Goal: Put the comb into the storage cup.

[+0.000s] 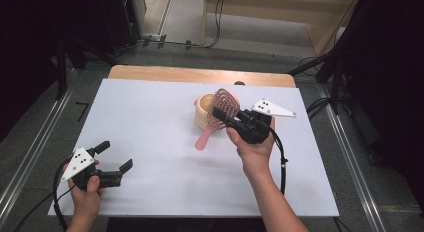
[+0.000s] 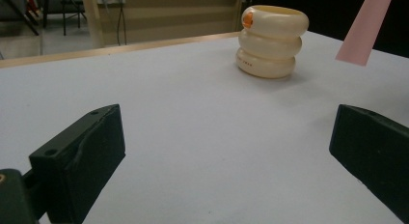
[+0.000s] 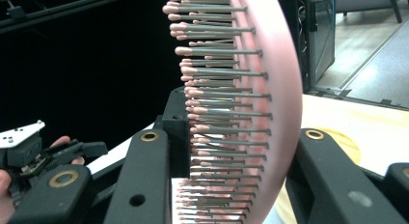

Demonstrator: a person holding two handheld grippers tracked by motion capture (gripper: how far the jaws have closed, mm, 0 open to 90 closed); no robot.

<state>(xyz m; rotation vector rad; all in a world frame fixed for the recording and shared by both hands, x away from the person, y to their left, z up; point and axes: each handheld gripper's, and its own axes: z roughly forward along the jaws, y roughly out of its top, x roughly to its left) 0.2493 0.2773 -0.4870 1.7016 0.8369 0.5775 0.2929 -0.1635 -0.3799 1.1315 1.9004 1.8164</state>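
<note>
Slippage is the main risk: the right tool (image 1: 218, 115) is clamped on the pink hairbrush (image 1: 221, 108) across its bristles and back, just above the cream holder (image 1: 204, 111), so the springy bristles could let it twist. Its handle hangs below the tool, beside the holder, and might knock it over. The left tool (image 1: 116, 156) rests released on the surface (image 1: 150, 142), well apart.

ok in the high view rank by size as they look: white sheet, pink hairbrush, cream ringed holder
1. white sheet
2. pink hairbrush, held up nearer the camera, so its lead is unsure
3. cream ringed holder, partly hidden behind the brush

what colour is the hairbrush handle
Pink, matching the hairbrush head; it shows best in the high view, where the handle slants down toward the table.
</note>
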